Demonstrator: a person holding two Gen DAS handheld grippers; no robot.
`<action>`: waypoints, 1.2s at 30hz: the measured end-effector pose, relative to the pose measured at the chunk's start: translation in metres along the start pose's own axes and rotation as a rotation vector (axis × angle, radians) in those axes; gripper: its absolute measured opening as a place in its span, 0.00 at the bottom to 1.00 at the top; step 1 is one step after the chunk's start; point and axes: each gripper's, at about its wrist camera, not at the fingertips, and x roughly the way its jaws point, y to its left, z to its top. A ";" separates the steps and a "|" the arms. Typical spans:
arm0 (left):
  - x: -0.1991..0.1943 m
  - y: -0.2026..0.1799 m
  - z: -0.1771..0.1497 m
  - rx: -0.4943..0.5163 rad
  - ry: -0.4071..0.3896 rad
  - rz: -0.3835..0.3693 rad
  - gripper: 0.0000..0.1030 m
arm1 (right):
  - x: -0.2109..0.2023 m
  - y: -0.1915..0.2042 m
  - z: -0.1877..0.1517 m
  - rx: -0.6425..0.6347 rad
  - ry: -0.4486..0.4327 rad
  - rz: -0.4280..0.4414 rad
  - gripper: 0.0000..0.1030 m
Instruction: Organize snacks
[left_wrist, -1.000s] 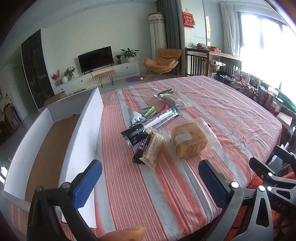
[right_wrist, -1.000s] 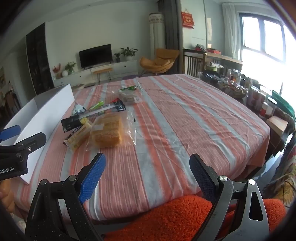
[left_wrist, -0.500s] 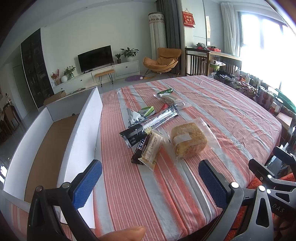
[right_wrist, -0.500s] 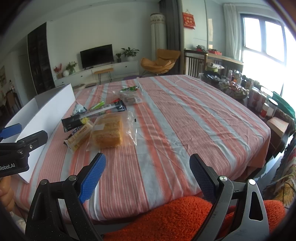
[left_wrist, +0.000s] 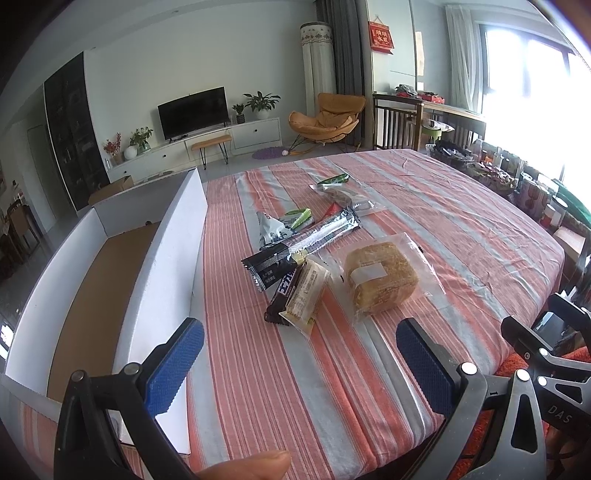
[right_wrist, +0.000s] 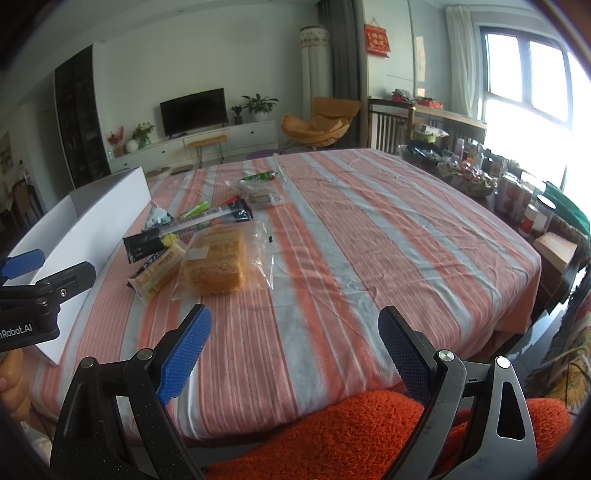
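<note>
Blue ribbed pads frame both views, and both tools are spread wide with nothing between them: your left gripper (left_wrist: 299, 363) hangs over the near edge of the striped orange-and-grey tablecloth (left_wrist: 461, 221), and your right gripper (right_wrist: 295, 350) sits lower and nearer you, above the orange fuzzy cushion (right_wrist: 351, 428). Nothing looks packed yet, so judge this as the opening reach. Just beyond your left tool lie the snacks in a loose heap: closest is the pale yellow wrapped biscuit bar (left_wrist: 304, 291), resting partly on a dark brown wrapped bar (left_wrist: 282, 295); just right of them is the golden cake in a clear plastic bag (left_wrist: 382, 280). Behind these, a long black-and-silver packet (left_wrist: 303, 243) lies across the heap, then a small silver pouch (left_wrist: 271, 229), and furthest a green-tipped clear packet (left_wrist: 338, 184). To your left stands the open white cardboard box with a brown floor (left_wrist: 92, 280), its long wall beside the pile. Take the yellow bar first with your left tool, since it lies on top and nearest the box; come down across its short width and pinch the body, not the crinkly seam. Lift clear of the wall before swinging over. Bagged cake will probably squash, so close gently there.
</note>
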 end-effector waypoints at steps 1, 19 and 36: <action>0.000 0.000 0.000 0.001 0.000 0.000 1.00 | 0.000 0.000 0.000 0.001 0.001 0.001 0.91; 0.002 0.004 -0.003 -0.012 0.000 0.004 1.00 | 0.003 0.001 -0.001 -0.006 -0.001 0.008 0.91; 0.002 0.004 -0.002 -0.013 0.002 0.003 1.00 | 0.002 0.005 -0.001 -0.010 0.001 0.016 0.91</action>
